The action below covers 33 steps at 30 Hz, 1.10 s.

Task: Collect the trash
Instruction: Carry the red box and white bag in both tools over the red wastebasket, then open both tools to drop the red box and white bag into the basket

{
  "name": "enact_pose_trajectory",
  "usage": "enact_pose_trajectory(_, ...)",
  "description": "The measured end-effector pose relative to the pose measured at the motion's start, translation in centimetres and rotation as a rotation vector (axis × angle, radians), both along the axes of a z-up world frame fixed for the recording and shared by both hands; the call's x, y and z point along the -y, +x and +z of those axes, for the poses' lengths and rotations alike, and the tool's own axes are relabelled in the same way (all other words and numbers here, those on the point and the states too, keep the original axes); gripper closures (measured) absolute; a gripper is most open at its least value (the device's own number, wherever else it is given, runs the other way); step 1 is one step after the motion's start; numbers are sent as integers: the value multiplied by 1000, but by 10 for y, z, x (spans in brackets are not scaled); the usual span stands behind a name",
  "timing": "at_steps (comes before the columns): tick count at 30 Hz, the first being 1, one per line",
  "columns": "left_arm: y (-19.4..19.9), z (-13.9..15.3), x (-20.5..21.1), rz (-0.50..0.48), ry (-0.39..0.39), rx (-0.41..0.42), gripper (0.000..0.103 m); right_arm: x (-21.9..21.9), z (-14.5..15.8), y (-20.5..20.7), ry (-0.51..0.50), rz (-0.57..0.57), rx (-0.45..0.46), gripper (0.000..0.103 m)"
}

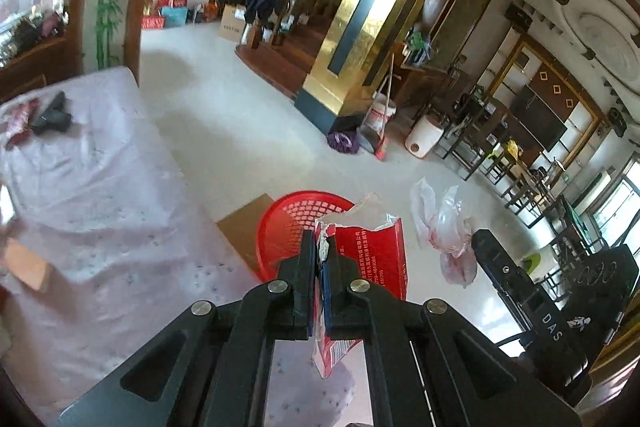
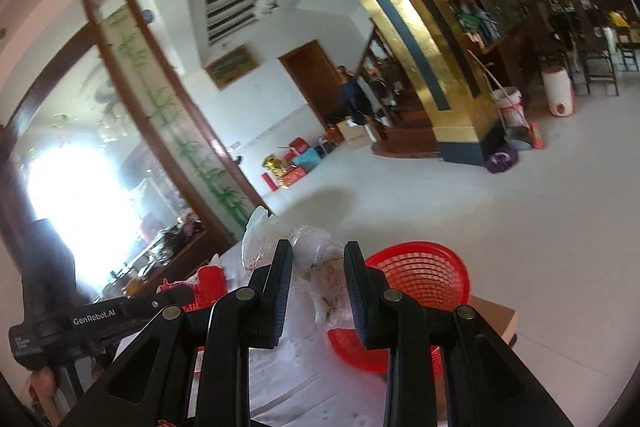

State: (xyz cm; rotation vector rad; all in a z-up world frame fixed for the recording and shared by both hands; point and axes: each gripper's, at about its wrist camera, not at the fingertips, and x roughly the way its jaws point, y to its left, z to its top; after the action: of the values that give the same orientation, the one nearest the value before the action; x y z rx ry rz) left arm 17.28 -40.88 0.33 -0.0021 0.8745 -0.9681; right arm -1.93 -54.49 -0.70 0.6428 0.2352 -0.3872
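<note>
A torn red package [image 1: 368, 251] is pinched tight between the narrow jaws of the left gripper [image 1: 319, 247], with the red basket [image 1: 288, 227] just beyond its fingertips on the floor. A crumpled clear plastic bag [image 2: 320, 267] is clamped by the right gripper [image 2: 318, 263], the basket lying ahead to its right.

We see a red latticed basket [image 1: 288, 223], a torn red packet [image 1: 370, 255] printed with white lettering, and a clear crumpled plastic bag [image 2: 320, 267] smeared reddish; the surface [image 1: 100, 187] wears a pale lilac cloth dotted with small dark sprigs, on a white floor [image 1: 224, 131].
</note>
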Motion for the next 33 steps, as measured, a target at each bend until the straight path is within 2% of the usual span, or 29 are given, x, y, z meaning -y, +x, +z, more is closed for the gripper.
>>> enact_pose_trajectory(10, 34, -69, 67, -22, 115, -87, 101, 52, -46, 35, 75, -12, -106, 74)
enact_pose_trajectory(14, 39, -88, 84, -41, 143, -100, 98, 67, -62, 47, 103, -18, -154, 73)
enact_pose_trajectory(15, 39, -92, 85, -40, 153, -103, 95, 71, -65, 49, 114, -24, -161, 71)
enact_pose_trajectory(16, 39, -95, 85, -37, 165, -104, 79, 76, -67, 50, 132, -27, -161, 68)
enact_pose_trajectory(17, 40, -96, 83, -32, 171, -105, 54, 79, -70, 50, 144, -27, -162, 65)
enact_pose_trajectory(19, 38, -91, 73, 2, 152, -83, 36, 83, -69, 50, 158, -28, -164, 53)
enact_pose_trajectory(23, 34, -69, 49, 15, 103, -78, 36, 78, -53, 50, 135, -13, -167, 52)
enact_pose_trajectory(26, 21, -47, 16, 42, 52, -31, 34, 62, -34, 43, 93, 14, -141, 49)
enact_pose_trajectory(29, 2, -29, -29, 80, 29, 18, 24, 39, -18, 33, 40, 38, -94, 38)
enact_pose_trajectory(31, -12, -21, -67, 126, 24, 54, 20, 15, -6, 24, -6, 70, -48, 26)
enact_pose_trajectory(33, -24, -16, -101, 174, 22, 93, 19, -17, 6, 17, -62, 121, 4, 20)
